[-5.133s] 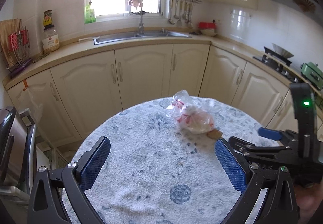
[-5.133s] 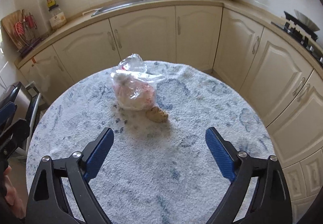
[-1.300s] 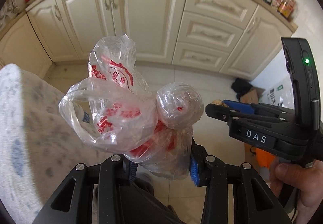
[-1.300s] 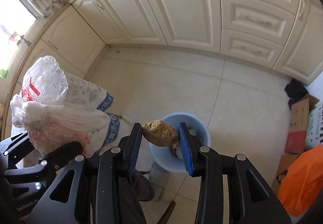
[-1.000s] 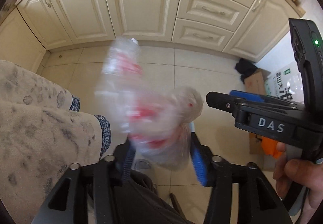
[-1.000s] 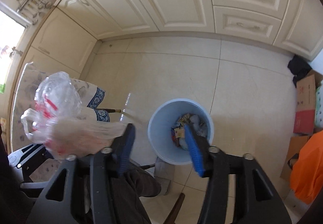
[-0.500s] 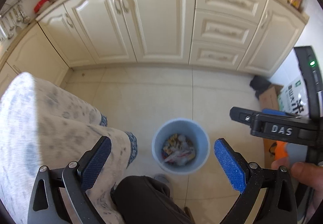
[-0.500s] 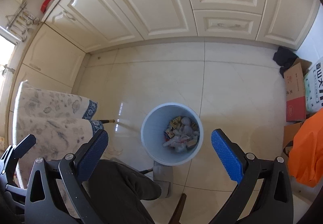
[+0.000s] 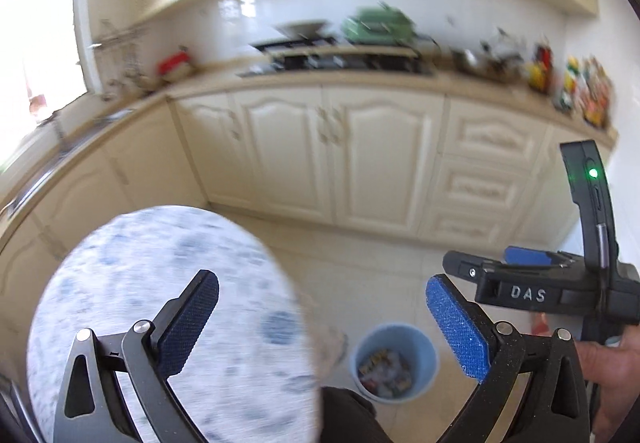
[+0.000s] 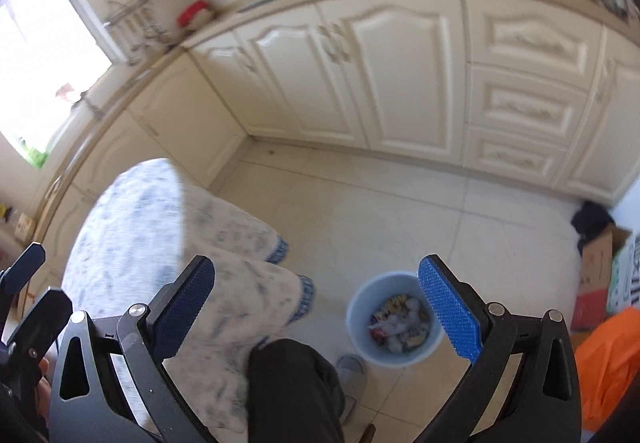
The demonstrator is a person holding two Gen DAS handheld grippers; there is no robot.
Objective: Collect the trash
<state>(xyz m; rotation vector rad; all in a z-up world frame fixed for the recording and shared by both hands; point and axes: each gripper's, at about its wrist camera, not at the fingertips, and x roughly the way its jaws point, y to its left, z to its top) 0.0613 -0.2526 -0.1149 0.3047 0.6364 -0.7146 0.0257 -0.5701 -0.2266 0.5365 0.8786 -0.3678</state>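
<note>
Left gripper (image 9: 322, 307): black frame with blue textured pads, jaws spread wide, having just been opening; nothing lies between them.
Right gripper (image 10: 316, 299): same black-and-blue build, jaws likewise wide apart after just opening, with nothing between the pads. In the left wrist view it shows at the right edge (image 9: 520, 267), gripped by a hand (image 9: 612, 367).
Trash bin: a round pale-blue plastic bin (image 10: 360, 331) stands on the cream floor tiles (image 10: 400, 211), below both grippers. In the right wrist view it sits just inside the right-hand pad, which overlaps its rim; in the left wrist view (image 9: 360, 359) it lies low between the pads, nearer the right-hand one.
Trash: a heap of mixed wrappers and whitish lumps (image 10: 398, 321) lies inside the bin, well apart from both tools; single pieces are too small to tell apart.
Table: round, under a white cloth with blue flowers (image 9: 160, 283), left of the bin, blurred.
Person: a dark trouser leg (image 10: 292, 391) and a grey slipper (image 10: 352, 371) just beside the bin.
Surroundings: cream cabinet doors (image 10: 400, 63) beyond the floor; an orange bag (image 10: 608, 363) and cardboard boxes (image 10: 600, 263) at right.
</note>
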